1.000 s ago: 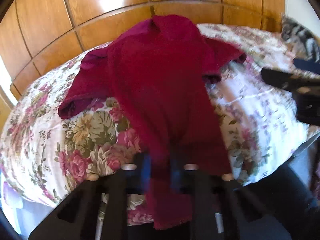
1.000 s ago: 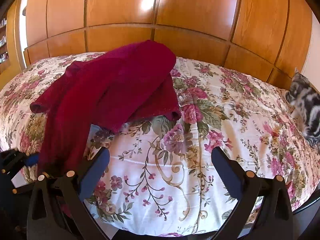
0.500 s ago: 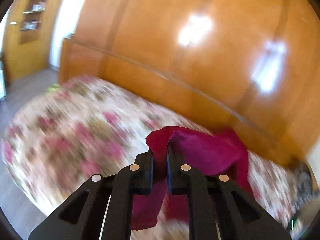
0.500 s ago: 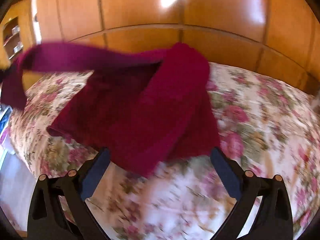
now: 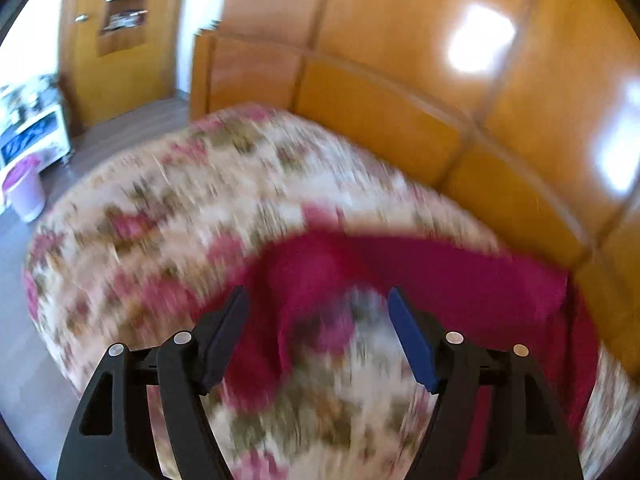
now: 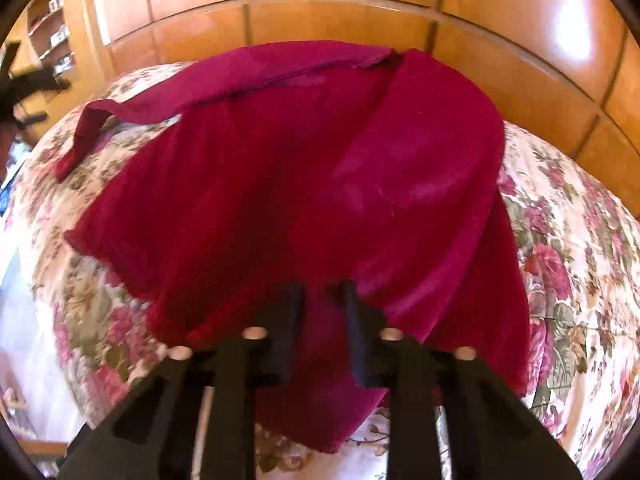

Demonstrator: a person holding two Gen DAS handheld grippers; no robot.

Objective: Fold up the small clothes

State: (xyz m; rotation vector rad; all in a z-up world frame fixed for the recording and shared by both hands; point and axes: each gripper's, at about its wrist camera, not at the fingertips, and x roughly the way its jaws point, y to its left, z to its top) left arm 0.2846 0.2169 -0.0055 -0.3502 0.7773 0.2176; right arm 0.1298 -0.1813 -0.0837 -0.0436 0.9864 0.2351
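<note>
A dark red garment (image 6: 288, 184) lies spread over the floral bedspread (image 6: 580, 248), its far edge folded over near the headboard. My right gripper (image 6: 322, 304) is shut on the red garment's near edge. In the blurred left wrist view my left gripper (image 5: 318, 312) is open and empty, just above the bedspread (image 5: 160, 208), with a band of the red garment (image 5: 420, 268) beyond and between its fingers. The left gripper also shows at the far left of the right wrist view (image 6: 24, 88), apart from the cloth.
A wooden headboard (image 6: 360, 12) runs behind the bed. Wooden wall panels (image 5: 400, 20) and a shelf unit (image 5: 124, 4) stand behind it. A pink-lidded bin (image 5: 24, 192) and a white cabinet (image 5: 32, 128) stand on the floor left of the bed.
My left gripper swung the cloth across the bed, then opened and let it go. My right gripper moved in and shut on the garment's near edge.
</note>
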